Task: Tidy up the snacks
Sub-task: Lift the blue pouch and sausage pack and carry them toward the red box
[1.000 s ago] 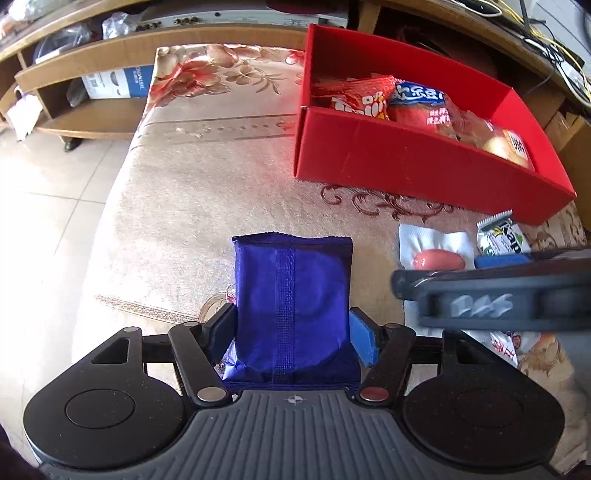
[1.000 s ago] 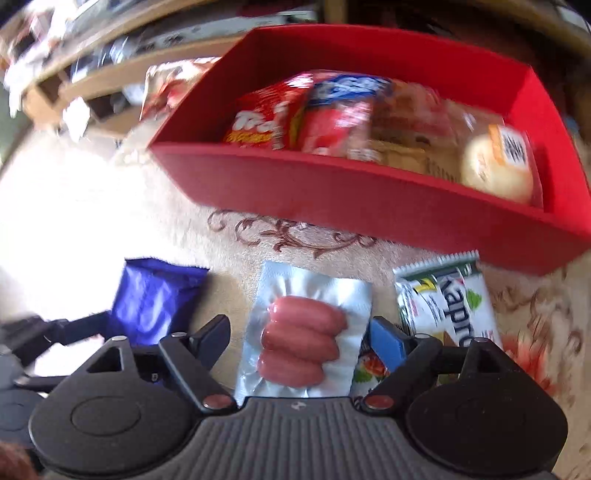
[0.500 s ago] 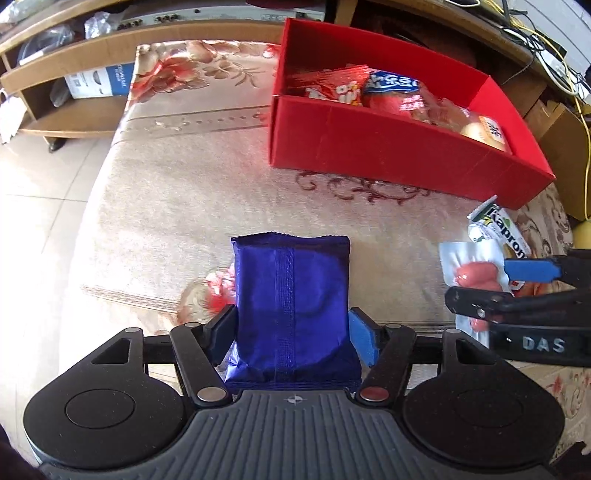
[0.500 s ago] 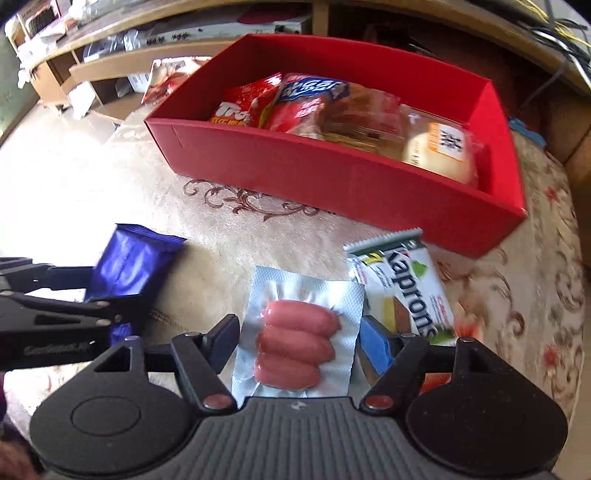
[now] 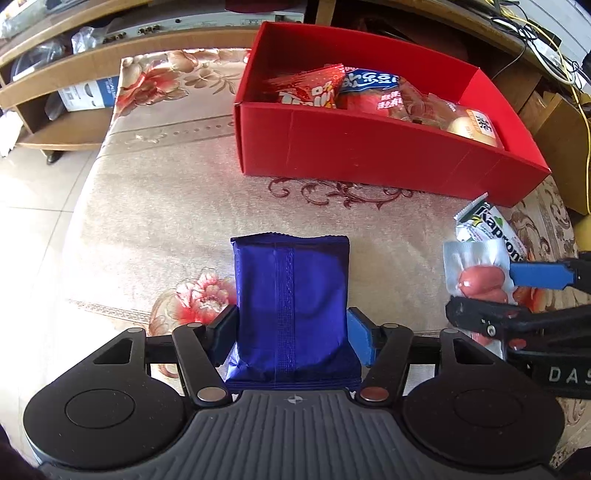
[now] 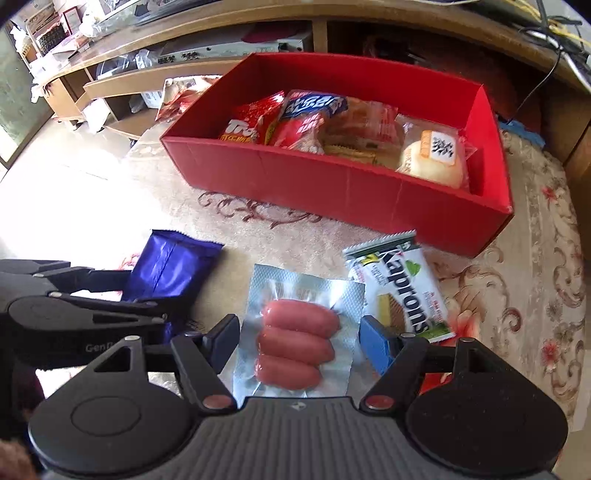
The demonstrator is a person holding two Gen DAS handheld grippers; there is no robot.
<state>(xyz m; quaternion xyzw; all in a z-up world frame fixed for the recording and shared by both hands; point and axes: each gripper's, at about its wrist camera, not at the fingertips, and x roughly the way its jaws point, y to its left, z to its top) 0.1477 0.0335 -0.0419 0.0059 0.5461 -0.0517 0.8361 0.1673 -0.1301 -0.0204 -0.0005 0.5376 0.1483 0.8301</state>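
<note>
My left gripper [image 5: 291,332] is shut on a blue snack packet [image 5: 291,295], held above the patterned cloth. My right gripper [image 6: 299,341] is shut on a clear pack of red sausages [image 6: 297,338], its fingers against the pack's sides. The blue packet also shows in the right wrist view [image 6: 170,266], and the sausage pack in the left wrist view [image 5: 480,277]. The red box [image 5: 369,158] stands ahead with several snack bags inside; it also shows in the right wrist view [image 6: 332,181]. A green-white Kaprons wafer pack [image 6: 400,291] lies on the cloth beside the sausages.
The cloth-covered table [image 5: 155,206] drops to a tiled floor [image 5: 33,184] on the left. Wooden shelves [image 5: 74,81] with boxes stand behind. Cables [image 5: 546,33] and a wooden cabinet are at the far right.
Both grippers have lifted and pulled back from the red box, each keeping its packet. The box now sits farther off and I see more into it.
</note>
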